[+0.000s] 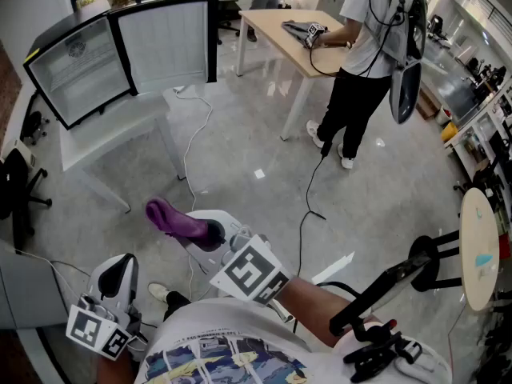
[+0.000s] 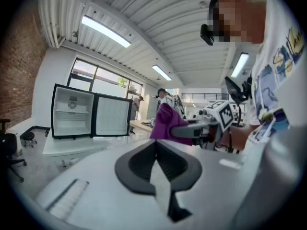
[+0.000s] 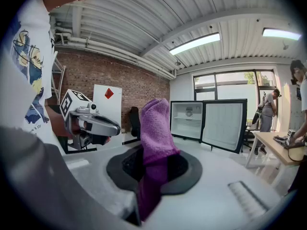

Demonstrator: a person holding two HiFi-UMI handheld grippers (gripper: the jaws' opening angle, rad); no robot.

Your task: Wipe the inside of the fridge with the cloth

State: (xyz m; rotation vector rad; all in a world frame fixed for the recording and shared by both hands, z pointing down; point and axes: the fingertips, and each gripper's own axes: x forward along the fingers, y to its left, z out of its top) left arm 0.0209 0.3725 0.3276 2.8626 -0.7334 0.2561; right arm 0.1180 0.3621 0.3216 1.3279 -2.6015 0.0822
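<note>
Purple cloth (image 3: 154,123) sits clamped in the right hand-held gripper (image 3: 154,163); the left hand-held gripper (image 2: 156,163) is closed on nothing. Wiping looks not yet begun. Next comes the carry across the floor to the fridge (image 1: 84,70) at the table's (image 1: 120,141) far edge, door (image 1: 172,42) open, shelves apparently bare
</note>
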